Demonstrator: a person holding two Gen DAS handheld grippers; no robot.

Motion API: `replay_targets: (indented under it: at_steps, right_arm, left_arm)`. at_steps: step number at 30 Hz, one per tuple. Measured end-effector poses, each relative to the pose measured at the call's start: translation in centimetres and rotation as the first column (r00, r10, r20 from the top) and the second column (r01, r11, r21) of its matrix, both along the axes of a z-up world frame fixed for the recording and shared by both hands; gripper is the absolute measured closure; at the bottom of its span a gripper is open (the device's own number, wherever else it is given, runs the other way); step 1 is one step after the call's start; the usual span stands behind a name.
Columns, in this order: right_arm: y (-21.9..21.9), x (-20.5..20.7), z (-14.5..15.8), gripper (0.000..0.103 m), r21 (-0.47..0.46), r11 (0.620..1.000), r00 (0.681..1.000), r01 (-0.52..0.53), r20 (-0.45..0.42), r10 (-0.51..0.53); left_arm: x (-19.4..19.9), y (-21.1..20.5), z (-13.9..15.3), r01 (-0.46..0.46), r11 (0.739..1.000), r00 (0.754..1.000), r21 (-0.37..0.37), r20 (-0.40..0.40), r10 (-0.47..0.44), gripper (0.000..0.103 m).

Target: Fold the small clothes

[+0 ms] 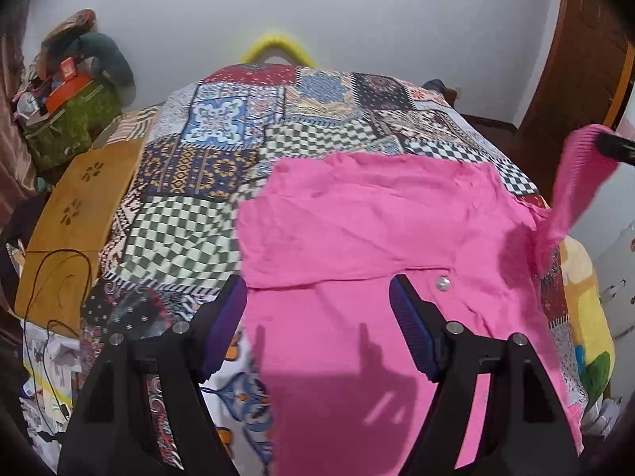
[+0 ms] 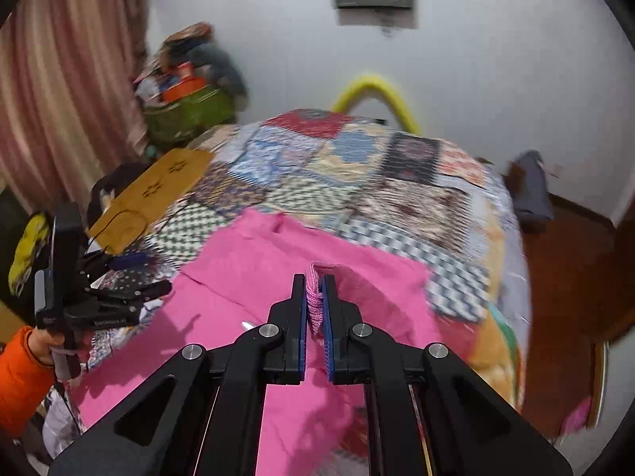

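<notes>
A small pink garment (image 1: 377, 230) lies spread on the patchwork quilt (image 1: 222, 166), with a silver snap button (image 1: 441, 283) near its middle. My left gripper (image 1: 317, 297) is open and empty, hovering over the garment's near left part. My right gripper (image 2: 315, 297) is shut on the garment's ribbed pink cuff (image 2: 314, 301) and holds that sleeve lifted off the quilt; it shows at the right edge of the left wrist view (image 1: 583, 166). The garment's body (image 2: 258, 277) lies flat below it. The left gripper (image 2: 131, 293) shows at the left of the right wrist view.
A mustard-yellow mat (image 1: 75, 214) with a black cable lies left of the quilt. A green bag of clutter (image 1: 67, 119) stands at the back left. A yellow hoop (image 1: 278, 49) rises behind the bed. Wooden furniture (image 1: 579, 59) is on the right.
</notes>
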State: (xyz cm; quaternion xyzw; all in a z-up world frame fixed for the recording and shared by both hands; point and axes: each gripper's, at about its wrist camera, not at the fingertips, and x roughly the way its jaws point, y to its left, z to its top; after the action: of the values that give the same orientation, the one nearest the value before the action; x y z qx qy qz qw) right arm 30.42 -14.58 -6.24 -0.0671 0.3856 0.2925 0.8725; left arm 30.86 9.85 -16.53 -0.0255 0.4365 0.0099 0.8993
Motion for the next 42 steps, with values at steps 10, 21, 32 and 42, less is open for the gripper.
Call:
replay_targets:
  at_steps: [10, 21, 32, 42]
  right_arm:
    - [11.1, 3.4, -6.2, 0.093, -0.075, 0.984, 0.98, -0.159, -0.129, 0.149]
    - [8.0, 2.6, -4.7, 0.059, -0.098, 0.987, 0.991, -0.127, -0.054, 0.123]
    - [-2.2, 4.4, -6.8, 0.058, -0.13, 0.989, 0.994, 0.066, -0.078, -0.077]
    - [-5.6, 5.2, -12.6, 0.058, -0.106, 0.988, 0.969, 0.111, -0.208, -0.131]
  left_arm:
    - [0.1, 3.8, -1.2, -0.018, 0.999, 1.0, -0.037, -0.025, 0.017, 0.029]
    - [2.8, 1.4, -2.3, 0.023, 0.995, 0.998, -0.1, -0.061, -0.029, 0.029]
    - [8.2, -9.2, -2.2, 0.168, 0.985, 0.982, -0.024, -0.079, -0.169, 0.029]
    - [10.6, -11.9, -5.3, 0.177, 0.98, 0.981, 0.089, -0.099, -0.168, 0.065]
